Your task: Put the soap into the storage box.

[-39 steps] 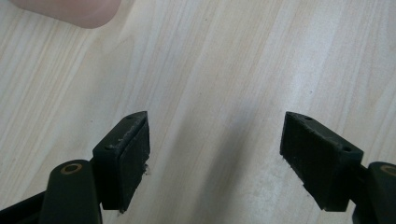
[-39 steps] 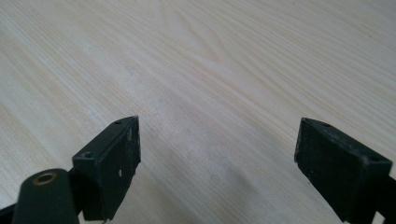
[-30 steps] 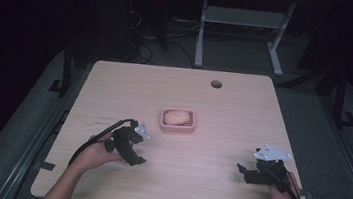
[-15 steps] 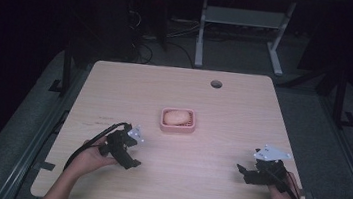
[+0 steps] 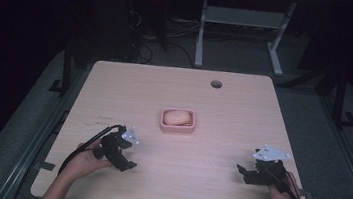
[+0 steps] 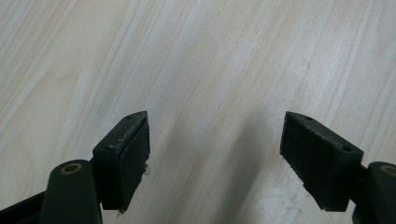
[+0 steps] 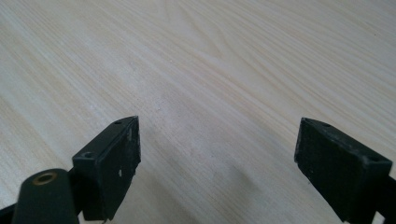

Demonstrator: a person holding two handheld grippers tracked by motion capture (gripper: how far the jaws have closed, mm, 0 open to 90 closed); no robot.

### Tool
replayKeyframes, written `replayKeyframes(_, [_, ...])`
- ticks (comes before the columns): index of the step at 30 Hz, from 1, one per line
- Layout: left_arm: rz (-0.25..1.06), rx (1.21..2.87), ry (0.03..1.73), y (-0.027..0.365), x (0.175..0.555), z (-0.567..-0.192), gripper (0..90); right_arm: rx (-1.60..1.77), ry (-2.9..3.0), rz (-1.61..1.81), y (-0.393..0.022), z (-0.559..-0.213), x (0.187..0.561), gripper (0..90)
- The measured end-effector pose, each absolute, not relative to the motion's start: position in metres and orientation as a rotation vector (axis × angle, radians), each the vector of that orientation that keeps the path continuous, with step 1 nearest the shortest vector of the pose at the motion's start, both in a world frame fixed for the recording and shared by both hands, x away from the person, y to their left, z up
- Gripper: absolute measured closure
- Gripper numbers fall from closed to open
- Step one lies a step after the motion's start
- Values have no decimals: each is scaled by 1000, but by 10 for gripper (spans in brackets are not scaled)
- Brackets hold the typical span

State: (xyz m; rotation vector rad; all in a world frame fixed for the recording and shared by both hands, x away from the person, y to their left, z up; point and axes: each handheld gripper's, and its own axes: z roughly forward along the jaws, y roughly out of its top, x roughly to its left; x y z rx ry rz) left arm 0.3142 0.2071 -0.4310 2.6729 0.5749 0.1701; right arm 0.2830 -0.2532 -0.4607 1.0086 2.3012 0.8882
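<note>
A pale wood table (image 5: 224, 105) with rounded corners stands on grey carpet in a dark room. Its grain runs in fine streaks, clear in both gripper views. A round cable hole (image 5: 216, 84) sits near the far edge, right of centre. Behind the table a white desk frame (image 5: 242, 31) and loose cables (image 5: 140, 45) lie in shadow.

Near the middle of the table sits a small pink tray (image 5: 177, 128), rectangular with rounded corners. It holds a pale, rounded lump (image 5: 178, 117), perhaps dough or meat; the high view is too coarse to tell.

The left gripper (image 5: 127, 157) is at the near left, held in a hand (image 5: 88, 159), well apart from the tray. Its jaws stand wide over bare wood, with nothing between them (image 6: 215, 158).

The right gripper (image 5: 242, 171) is at the near right, just inside the table's edge, also well apart from the tray. Its jaws gape wide over bare wood and hold nothing (image 7: 217, 165).
</note>
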Motion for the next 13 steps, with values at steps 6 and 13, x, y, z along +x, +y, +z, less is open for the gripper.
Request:
replayKeyframes(6, [179, 2648, 592, 211, 311, -431, 242, 1005, 2307, 887, -253, -461, 283, 138])
replayKeyframes(13, [218, 2616, 603, 217, 305, -430, 242, 992, 2314, 881, -252, -460, 282, 138])
